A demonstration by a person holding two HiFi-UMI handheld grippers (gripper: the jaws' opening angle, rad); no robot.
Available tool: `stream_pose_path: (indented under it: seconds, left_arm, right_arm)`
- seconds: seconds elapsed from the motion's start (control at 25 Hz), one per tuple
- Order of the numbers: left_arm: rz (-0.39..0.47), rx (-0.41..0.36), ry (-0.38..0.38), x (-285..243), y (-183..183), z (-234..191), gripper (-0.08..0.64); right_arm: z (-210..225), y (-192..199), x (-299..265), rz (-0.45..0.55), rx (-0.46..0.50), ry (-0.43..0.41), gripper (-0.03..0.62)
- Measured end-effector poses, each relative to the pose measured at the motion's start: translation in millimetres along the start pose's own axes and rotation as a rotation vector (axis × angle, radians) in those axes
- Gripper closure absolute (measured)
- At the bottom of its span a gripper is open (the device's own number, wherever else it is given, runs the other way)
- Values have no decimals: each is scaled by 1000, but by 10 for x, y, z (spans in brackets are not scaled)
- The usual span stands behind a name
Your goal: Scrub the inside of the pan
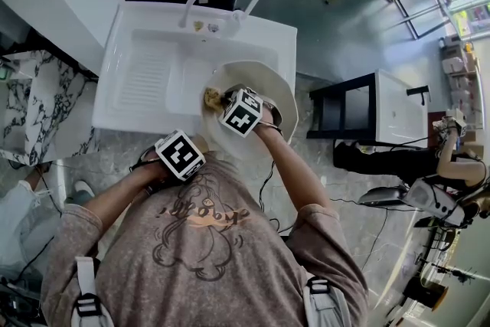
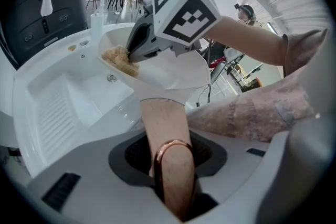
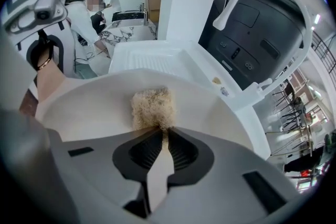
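**Pan braced over the sink for scrubbing**

The left tool [image 2: 176, 176] was clamped on the pan's wooden handle [image 2: 164, 123] at its copper ring [image 2: 173, 147]. It held the pale pan [image 1: 285, 99] tilted over the white sink [image 1: 145, 80], probably so that runoff fell into the basin and the pan could not slide. The right tool [image 3: 160, 131] had its jaws nearly together on a straw-coloured scrubbing pad [image 3: 152, 106]. It pressed the pad against the pan's inner wall, apparently mid-scrub.
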State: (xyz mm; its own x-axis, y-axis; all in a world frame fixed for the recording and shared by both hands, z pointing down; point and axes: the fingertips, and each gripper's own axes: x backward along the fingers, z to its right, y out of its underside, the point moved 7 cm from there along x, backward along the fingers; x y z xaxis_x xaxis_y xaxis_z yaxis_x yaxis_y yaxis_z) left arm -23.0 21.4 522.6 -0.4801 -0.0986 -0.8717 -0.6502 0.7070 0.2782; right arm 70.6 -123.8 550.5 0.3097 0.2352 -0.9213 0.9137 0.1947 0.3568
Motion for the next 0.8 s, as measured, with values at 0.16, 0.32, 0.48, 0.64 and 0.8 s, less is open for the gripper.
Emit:
stream_pose_path:
  seconds: [0.16, 0.32, 0.48, 0.64, 0.8]
  left_arm:
    - [7, 1, 3, -45, 13, -17, 402]
    - [7, -5, 2, -14, 16, -30, 402]
    - [7, 0, 12, 11, 12, -39, 402]
    - [7, 4, 15, 16, 10, -52, 402]
    - [12, 15, 20, 24, 10, -60, 402]
  right_arm:
    - [164, 6, -5, 23, -54, 70, 545]
    - [351, 33, 23, 48, -108, 147, 545]
    - [557, 74, 60, 57, -145, 209, 545]
    - [702, 109, 74, 38, -138, 244, 545]
    - [801, 201, 77, 5, -128, 277, 545]
